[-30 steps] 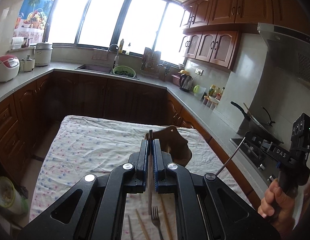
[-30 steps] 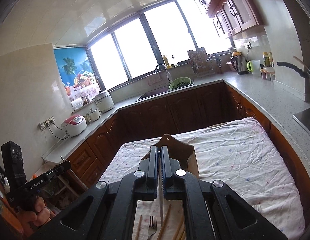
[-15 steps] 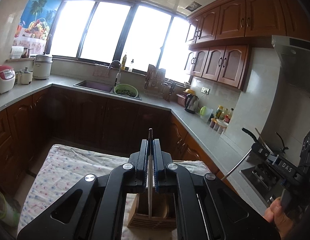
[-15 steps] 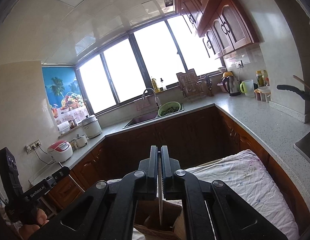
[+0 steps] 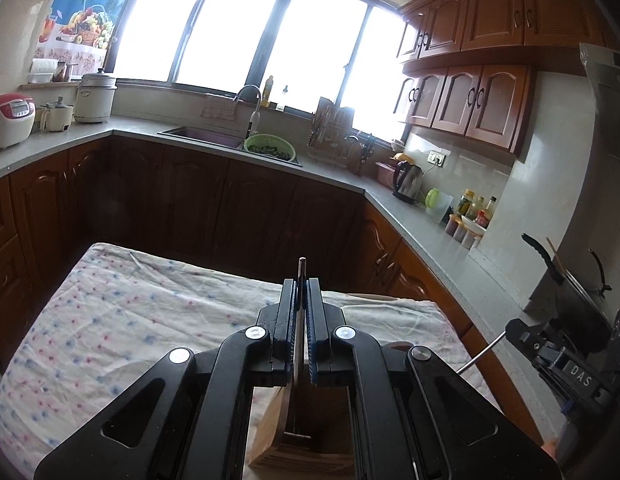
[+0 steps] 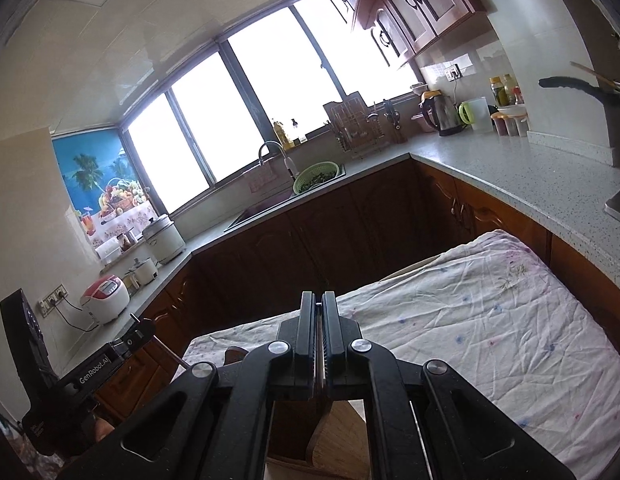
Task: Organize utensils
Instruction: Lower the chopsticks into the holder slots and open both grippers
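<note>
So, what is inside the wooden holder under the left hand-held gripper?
The utensil pinched by the left hand-held gripper reaches down into the wooden holder. The gripper body covers most of the interior, so other contents cannot be seen.

Both wrist views look forward over the clothed table [image 5: 121,320] toward the sink [image 6: 269,204].
</note>
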